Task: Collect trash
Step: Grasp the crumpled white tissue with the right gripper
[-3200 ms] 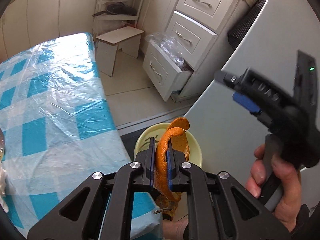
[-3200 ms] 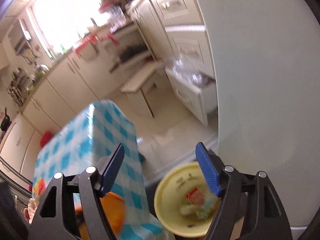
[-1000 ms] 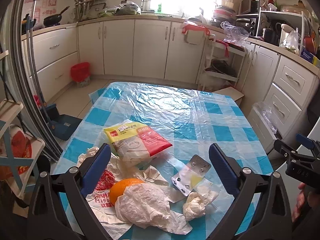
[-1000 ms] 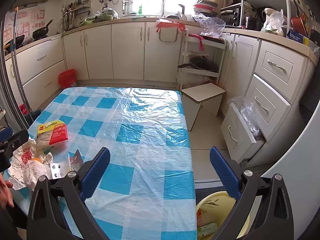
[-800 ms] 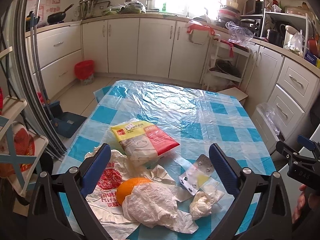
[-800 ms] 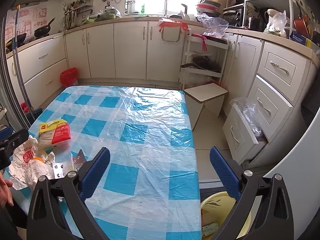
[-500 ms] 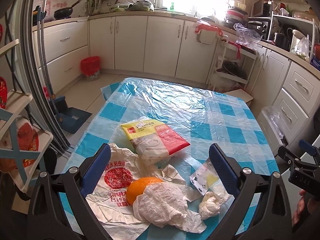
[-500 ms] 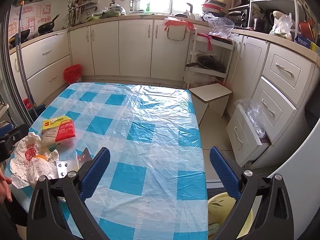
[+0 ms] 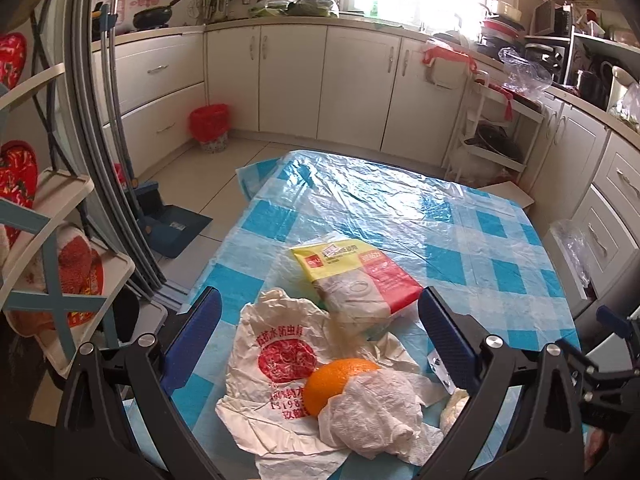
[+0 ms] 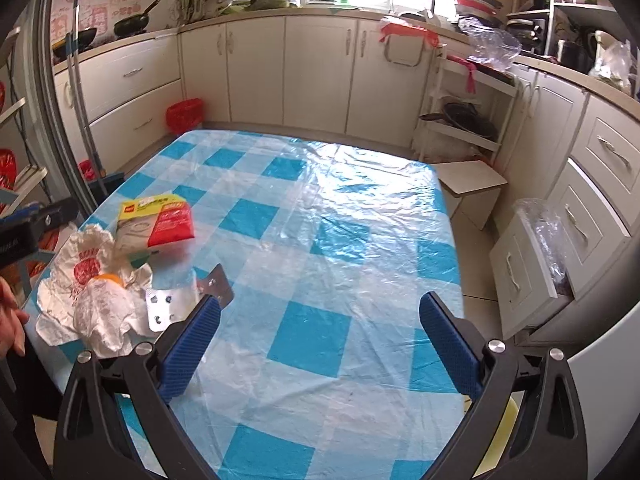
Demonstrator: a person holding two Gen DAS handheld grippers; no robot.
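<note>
Trash lies at one corner of the blue-checked table (image 9: 400,216): a yellow-red packet (image 9: 356,276), a crumpled white paper with red print (image 9: 276,360), an orange (image 9: 336,378) half under a crumpled tissue (image 9: 372,412), a silver blister pack (image 9: 438,364) and a small white wad (image 9: 454,410). My left gripper (image 9: 320,336) is open and empty, just above the paper and orange. My right gripper (image 10: 320,344) is open and empty over the table's near middle (image 10: 320,240); the trash pile shows to its left, with the packet (image 10: 160,220), tissue (image 10: 104,312) and blister pack (image 10: 176,304).
A yellow bin's rim (image 10: 502,420) peeks out low right beside the table. A stool (image 10: 472,184) and an open drawer with a plastic bag (image 10: 540,252) stand right of the table. A shelf rack (image 9: 48,264) and dustpan (image 9: 172,228) stand left. A red bin (image 9: 210,126) is by the cabinets.
The orange peel that my left gripper held is gone and the gripper is open. Over the last second both grippers shifted left, and the left one closed in on the trash pile.
</note>
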